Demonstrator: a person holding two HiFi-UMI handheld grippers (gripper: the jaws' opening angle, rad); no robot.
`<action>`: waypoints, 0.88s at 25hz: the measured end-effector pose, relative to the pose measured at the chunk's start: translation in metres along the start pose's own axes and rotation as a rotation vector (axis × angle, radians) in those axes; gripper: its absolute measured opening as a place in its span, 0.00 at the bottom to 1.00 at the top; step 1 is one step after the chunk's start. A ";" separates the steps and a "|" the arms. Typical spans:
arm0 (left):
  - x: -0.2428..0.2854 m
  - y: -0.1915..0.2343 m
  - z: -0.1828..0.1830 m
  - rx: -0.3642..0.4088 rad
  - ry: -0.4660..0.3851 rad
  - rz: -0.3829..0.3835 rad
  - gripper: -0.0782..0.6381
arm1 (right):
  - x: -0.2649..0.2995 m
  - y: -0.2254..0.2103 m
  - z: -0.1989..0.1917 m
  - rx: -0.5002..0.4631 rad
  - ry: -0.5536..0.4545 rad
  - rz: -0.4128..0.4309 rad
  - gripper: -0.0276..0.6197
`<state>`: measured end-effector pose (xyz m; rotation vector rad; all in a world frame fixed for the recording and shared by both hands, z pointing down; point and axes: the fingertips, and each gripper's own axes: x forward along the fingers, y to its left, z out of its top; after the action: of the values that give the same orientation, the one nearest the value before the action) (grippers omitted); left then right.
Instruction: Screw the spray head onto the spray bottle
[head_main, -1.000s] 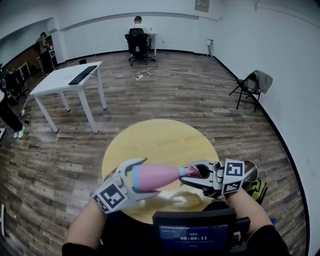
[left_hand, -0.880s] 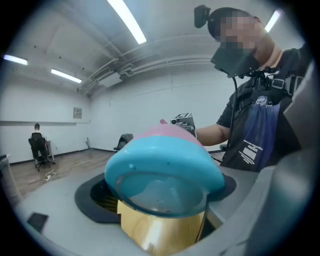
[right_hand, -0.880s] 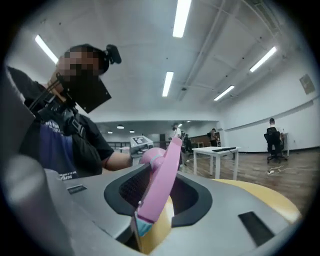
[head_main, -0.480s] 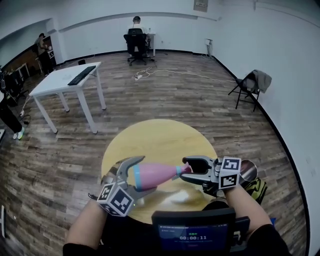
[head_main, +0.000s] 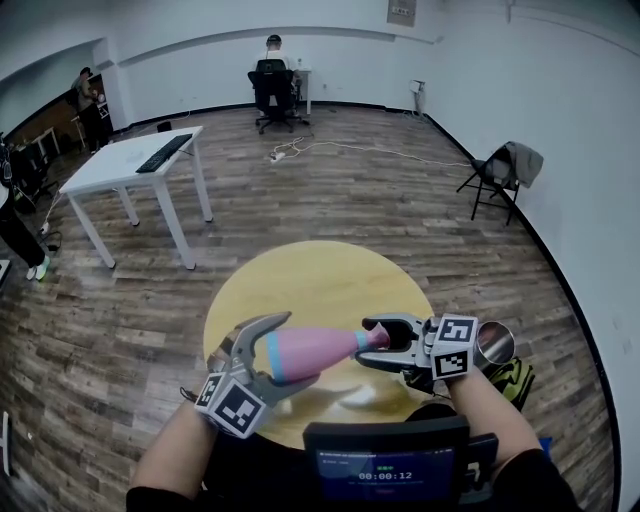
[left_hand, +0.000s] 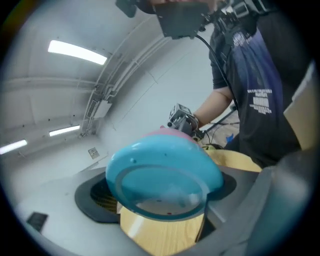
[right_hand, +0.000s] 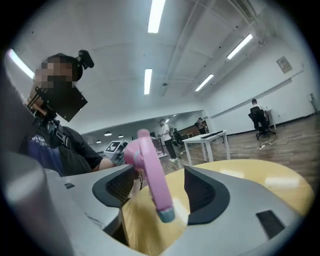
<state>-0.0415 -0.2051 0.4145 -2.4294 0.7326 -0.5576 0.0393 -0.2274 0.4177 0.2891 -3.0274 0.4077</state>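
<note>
Round yellow desk (head_main: 320, 275) carries nothing under the work; both tools are held in the air over its near edge, close to the person's body, presumably so the two parts can be lined up freely. Left claw (head_main: 290, 350) is clamped on the wide end of the pink spray bottle (head_main: 310, 350), just ahead of its blue base. The bottle lies roughly level, with its neck pointing toward the right side of the desk. Judgement: this hold fixes the body so it cannot spin while the other end is turned. Right claw (head_main: 368, 342) faces the neck end-on, about level, the approach that suits turning about the bottle's long axis. Its jaws have just been opening and now stand wide apart. The spray head (right_hand: 152, 180) sits between them, its pink trigger hanging down the gap with the blue tip lowest, and neither pad appears to press on it. In the head view the spray head looks seated on the neck at the small teal collar (head_main: 361, 343). How far the thread is run in cannot be told. Judgement: the release is probably to take a fresh hold for another turn, so the tightening is likely unfinished.
</note>
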 end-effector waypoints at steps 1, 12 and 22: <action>0.001 0.002 0.002 -0.048 -0.029 -0.014 0.83 | 0.000 0.000 0.001 0.026 -0.010 0.016 0.58; 0.034 0.013 -0.011 -0.409 -0.115 -0.243 0.82 | 0.000 0.000 0.018 0.014 -0.081 0.124 0.14; 0.040 0.007 -0.031 -0.604 -0.059 -0.383 0.82 | 0.008 -0.004 0.006 -0.150 -0.002 0.057 0.21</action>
<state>-0.0290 -0.2455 0.4433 -3.1702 0.4497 -0.4452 0.0321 -0.2345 0.4139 0.1937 -3.0526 0.1825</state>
